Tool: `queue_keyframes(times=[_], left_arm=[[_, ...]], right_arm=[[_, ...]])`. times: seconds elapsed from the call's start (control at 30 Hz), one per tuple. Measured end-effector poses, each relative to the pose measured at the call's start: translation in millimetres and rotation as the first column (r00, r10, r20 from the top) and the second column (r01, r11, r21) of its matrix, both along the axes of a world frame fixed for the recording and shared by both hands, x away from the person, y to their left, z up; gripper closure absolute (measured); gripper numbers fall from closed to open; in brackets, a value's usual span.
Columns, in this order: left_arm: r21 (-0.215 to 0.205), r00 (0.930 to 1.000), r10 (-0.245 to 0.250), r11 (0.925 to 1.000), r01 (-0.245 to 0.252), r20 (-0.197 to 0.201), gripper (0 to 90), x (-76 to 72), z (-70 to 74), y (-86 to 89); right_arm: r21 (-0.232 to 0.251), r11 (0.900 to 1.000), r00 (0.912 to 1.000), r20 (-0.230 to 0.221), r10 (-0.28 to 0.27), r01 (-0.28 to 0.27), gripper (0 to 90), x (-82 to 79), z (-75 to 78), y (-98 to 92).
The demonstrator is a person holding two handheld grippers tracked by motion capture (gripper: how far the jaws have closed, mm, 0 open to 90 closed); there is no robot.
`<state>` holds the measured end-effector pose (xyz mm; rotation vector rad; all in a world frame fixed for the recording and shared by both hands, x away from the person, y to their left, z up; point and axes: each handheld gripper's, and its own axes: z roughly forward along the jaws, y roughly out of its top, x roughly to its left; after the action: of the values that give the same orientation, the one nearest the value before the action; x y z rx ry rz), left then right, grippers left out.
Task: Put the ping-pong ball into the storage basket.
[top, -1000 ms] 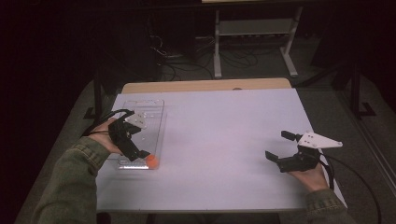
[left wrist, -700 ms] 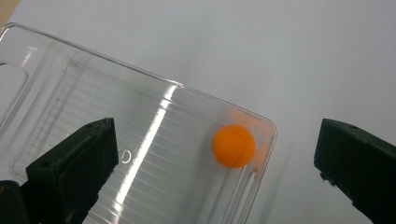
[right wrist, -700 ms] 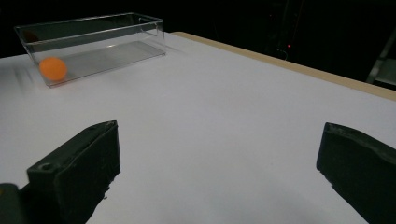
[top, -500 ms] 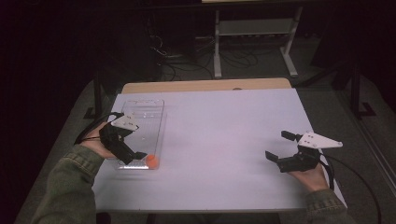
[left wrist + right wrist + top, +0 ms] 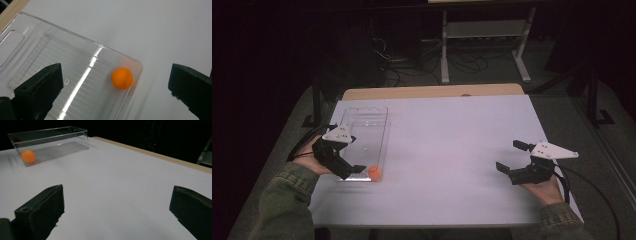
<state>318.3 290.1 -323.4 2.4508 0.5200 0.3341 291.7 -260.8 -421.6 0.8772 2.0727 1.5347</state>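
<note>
An orange ball lies inside a clear plastic bin, in the bin's near corner on the side away from the table's left edge. The bin stands lengthwise along the left edge of the white table, reaching from near the far left corner toward the near edge. The left gripper is held over the near end of the bin, just to the left of the ball and not touching it; its jaws stand wide apart and hold nothing. In the left gripper view the ball sits between the two black jaws, against the bin's rounded corner, with one jaw over the ribbed floor of the bin and the other over bare table outside the wall. That view also shows a faint orange reflection on the bin wall beside the ball, which the high view is too small to show. The right gripper rests near the table's right edge, toward the near side, well apart from the bin, its jaws wide and empty. The right gripper view looks low across the table and shows the bin from the side, its upright walls plain, with the ball at the end nearest the camera.
</note>
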Motion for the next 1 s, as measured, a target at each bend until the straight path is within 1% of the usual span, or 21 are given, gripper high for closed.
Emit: queue_keyframes(times=[0.1,0.2,0.4,0.53,0.7,0.8,0.9,1.0], left_arm=[[-0.032,0.9999,0.013,0.9994,-0.013,0.007,0.0,-1.8,-2.7,3.3],[-0.031,0.9998,0.02,0.9993,-0.02,0.002,0.0,-3.4,-8.4,5.0],[-0.063,0.9992,0.038,0.9973,-0.037,0.016,0.0,-7.3,-14.9,8.7],[-0.099,0.998,0.057,0.9936,-0.054,0.028,0.0,-9.0,-17.0,12.9],[-0.118,0.9969,0.07,0.9909,-0.066,0.035,0.0,-10.5,-20.5,14.7],[-0.142,0.9968,0.073,0.9876,-0.067,0.034,0.0,-11.9,-22.4,15.9],[-0.134,0.9967,0.075,0.9885,-0.07,0.032,0.0,-12.5,-25.6,16.1],[-0.15,0.9962,0.078,0.986,-0.072,0.037,0.0,-13.4,-28.5,17.3]], right_arm=[[0.0,1.0,1.0,0.0,0.0,0.0,0.0,-0.1,0.0,-0.1],[0.0,1.0,1.0,-0.001,0.0,0.0,0.0,0.0,-0.1,0.0],[0.002,1.0,1.0,-0.003,0.0,0.0,0.0,-0.1,-0.1,-0.1],[0.0,1.0,1.0,-0.002,0.001,-0.001,0.0,-0.1,-0.2,0.1],[-0.001,1.0,1.0,0.0,0.0,0.0,0.0,-0.1,-0.1,0.1],[-0.001,1.0,1.0,-0.001,0.001,-0.001,0.0,-0.1,-0.2,0.0],[-0.002,1.0,1.0,-0.003,0.001,-0.001,0.0,0.1,-0.3,0.0],[-0.002,1.0,1.0,-0.002,0.001,-0.001,0.0,0.0,-0.3,0.1]])
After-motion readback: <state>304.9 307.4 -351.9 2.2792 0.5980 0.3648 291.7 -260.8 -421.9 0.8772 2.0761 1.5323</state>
